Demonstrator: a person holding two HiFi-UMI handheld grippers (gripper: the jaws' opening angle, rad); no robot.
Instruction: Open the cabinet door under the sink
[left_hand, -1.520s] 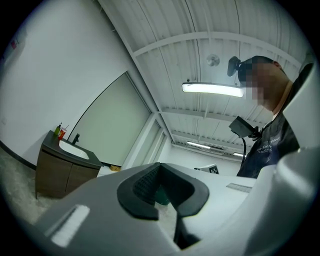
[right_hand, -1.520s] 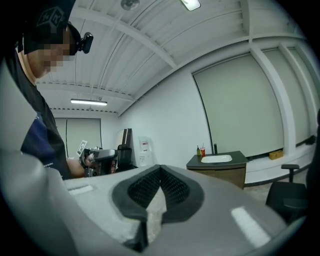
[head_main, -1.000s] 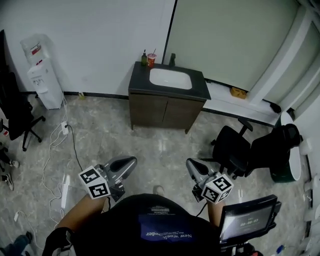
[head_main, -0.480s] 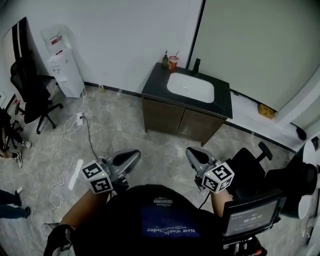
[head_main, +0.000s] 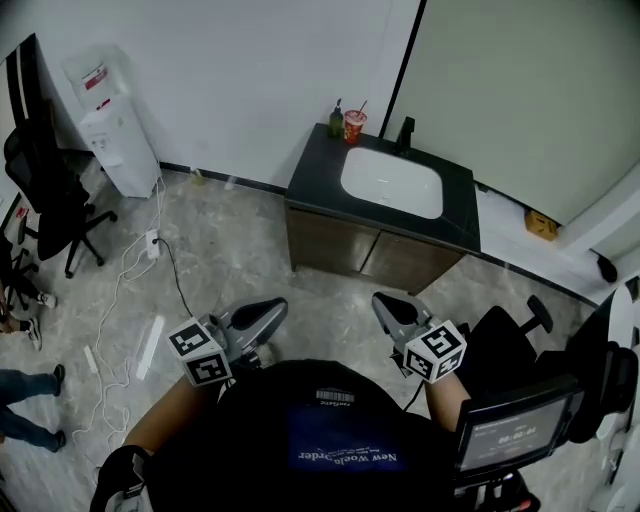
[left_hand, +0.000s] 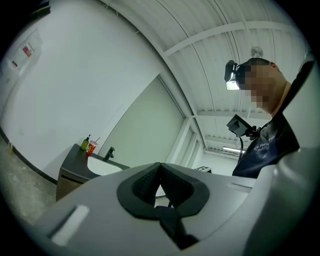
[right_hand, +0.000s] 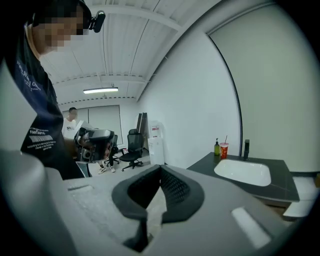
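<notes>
Cabinet (head_main: 372, 256) nearer than before, open floor (head_main: 322, 300) between, left tool (head_main: 270, 310) and right tool (head_main: 384, 304) pressed together

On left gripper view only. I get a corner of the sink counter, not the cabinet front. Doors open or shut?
Observer: Head view shows the cabinet front. Both doors are shut.
Operator: Right gripper state?
Observer: Right gripper has its jaws together with nothing between them.
Operator: Anything standing near the cabinet on the floor?
Observer: A black office chair stands on the floor to the right of the cabinet, on the right gripper's side.
</notes>
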